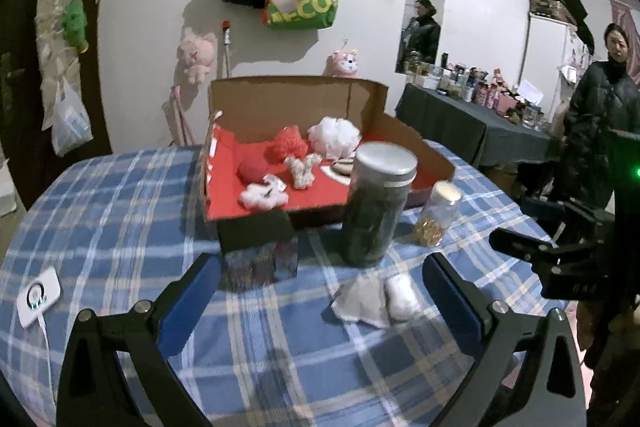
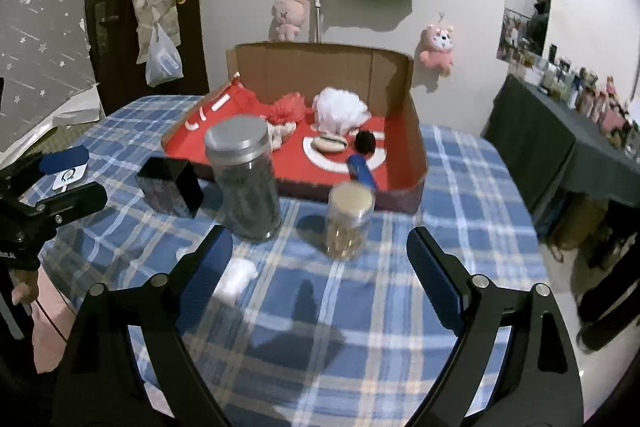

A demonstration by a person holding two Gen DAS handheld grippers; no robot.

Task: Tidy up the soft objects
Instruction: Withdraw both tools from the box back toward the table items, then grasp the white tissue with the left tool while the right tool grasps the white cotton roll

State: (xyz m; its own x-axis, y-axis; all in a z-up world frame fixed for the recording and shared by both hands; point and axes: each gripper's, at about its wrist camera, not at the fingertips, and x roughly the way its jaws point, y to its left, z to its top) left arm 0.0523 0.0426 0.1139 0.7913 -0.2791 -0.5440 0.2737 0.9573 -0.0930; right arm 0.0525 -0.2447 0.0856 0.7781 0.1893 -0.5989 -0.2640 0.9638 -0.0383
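A cardboard box with a red floor [image 1: 224, 147] [image 2: 416, 147] stands on the blue plaid table and holds several soft items: a red ball [image 1: 253, 166], a red pouf [image 1: 289, 143] [image 2: 285, 110], a white pouf [image 1: 335, 133] [image 2: 340, 107], a small knit toy [image 1: 301, 167] and a white plush [image 1: 262, 195]. A grey pouch [image 1: 360, 301] and a white soft piece [image 1: 402, 295] [image 2: 237, 277] lie on the cloth. My left gripper [image 1: 322, 293] is open, just before these two. My right gripper [image 2: 320, 259] is open and empty.
A tall dark jar [image 1: 378, 201] [image 2: 246, 179], a small jar of golden bits [image 1: 436, 213] [image 2: 349, 219] and a black box [image 1: 258, 245] [image 2: 170, 189] stand before the cardboard box. A white device [image 1: 38, 295] lies left. A person [image 1: 600, 131] stands right.
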